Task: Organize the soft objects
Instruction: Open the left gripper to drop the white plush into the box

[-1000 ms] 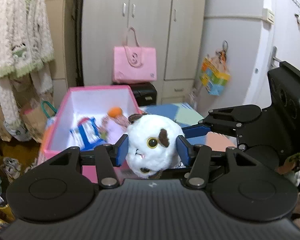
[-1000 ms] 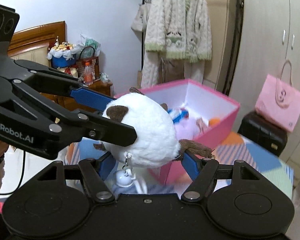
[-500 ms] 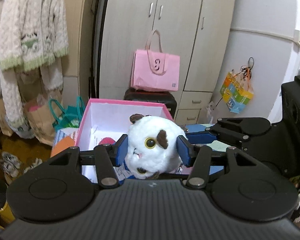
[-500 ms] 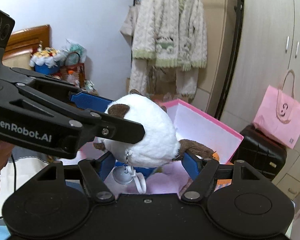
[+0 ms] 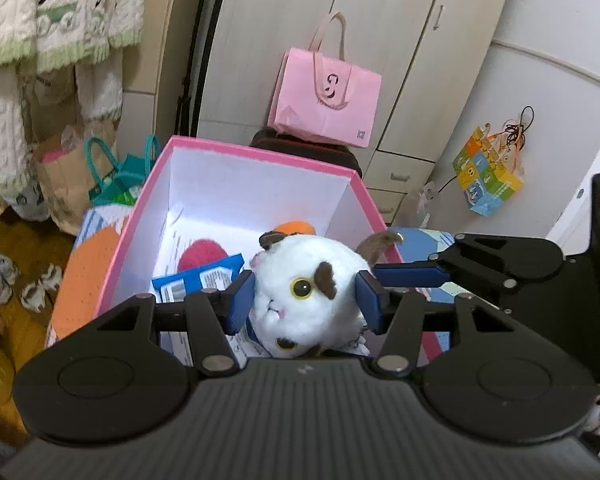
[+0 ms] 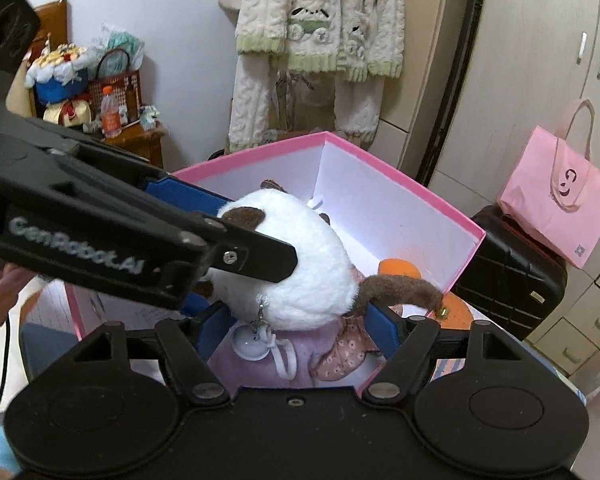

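A round white plush toy with brown patches and yellow eyes is held between both grippers over the open pink box. My left gripper is shut on its sides. My right gripper is shut on it too, crosswise to the left one; the plush shows its back, a brown tail and a white bell keyring there. The box holds a red ball, an orange toy, blue-and-white packets and a purple doll.
A pink paper bag sits on a black case behind the box, before the wardrobe. A knitted cardigan hangs at the back. Bags and shoes lie on the floor left of the box. A nightstand stands far left.
Both grippers, still holding the plush together, have moved forward and over the box; the box now lies directly beneath the plush and looks closer.
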`<state>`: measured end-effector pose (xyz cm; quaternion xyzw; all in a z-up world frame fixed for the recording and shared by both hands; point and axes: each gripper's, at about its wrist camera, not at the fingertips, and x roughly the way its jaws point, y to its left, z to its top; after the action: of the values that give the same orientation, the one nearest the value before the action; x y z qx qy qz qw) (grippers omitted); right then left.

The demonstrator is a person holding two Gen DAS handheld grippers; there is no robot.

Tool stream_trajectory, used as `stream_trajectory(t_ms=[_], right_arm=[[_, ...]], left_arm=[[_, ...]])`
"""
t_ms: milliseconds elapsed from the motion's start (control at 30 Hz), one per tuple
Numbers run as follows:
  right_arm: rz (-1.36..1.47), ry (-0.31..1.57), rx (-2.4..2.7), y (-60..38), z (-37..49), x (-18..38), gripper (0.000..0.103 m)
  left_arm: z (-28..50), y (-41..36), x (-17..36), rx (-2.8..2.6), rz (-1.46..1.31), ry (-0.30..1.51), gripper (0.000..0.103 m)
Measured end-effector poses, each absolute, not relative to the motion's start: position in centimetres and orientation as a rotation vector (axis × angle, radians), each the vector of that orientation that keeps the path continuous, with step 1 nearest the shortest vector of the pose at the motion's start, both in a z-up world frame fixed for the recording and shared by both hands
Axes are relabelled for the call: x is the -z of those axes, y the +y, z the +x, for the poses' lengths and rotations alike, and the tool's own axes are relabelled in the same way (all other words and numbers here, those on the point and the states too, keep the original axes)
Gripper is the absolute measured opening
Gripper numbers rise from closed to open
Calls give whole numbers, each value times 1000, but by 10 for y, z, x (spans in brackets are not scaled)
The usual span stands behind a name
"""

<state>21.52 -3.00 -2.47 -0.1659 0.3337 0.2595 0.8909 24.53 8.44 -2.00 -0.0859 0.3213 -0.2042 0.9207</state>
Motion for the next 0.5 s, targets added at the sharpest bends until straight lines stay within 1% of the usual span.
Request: stream_trajectory(t_ms=[200,500], right_arm=[[-368,666,-542,-33,206,22,77],[-352,614,-542,-43,181,8,77]], left_arm=[[241,87,23,400,-196,677,54],[211,88,5,421,-210,627,56]])
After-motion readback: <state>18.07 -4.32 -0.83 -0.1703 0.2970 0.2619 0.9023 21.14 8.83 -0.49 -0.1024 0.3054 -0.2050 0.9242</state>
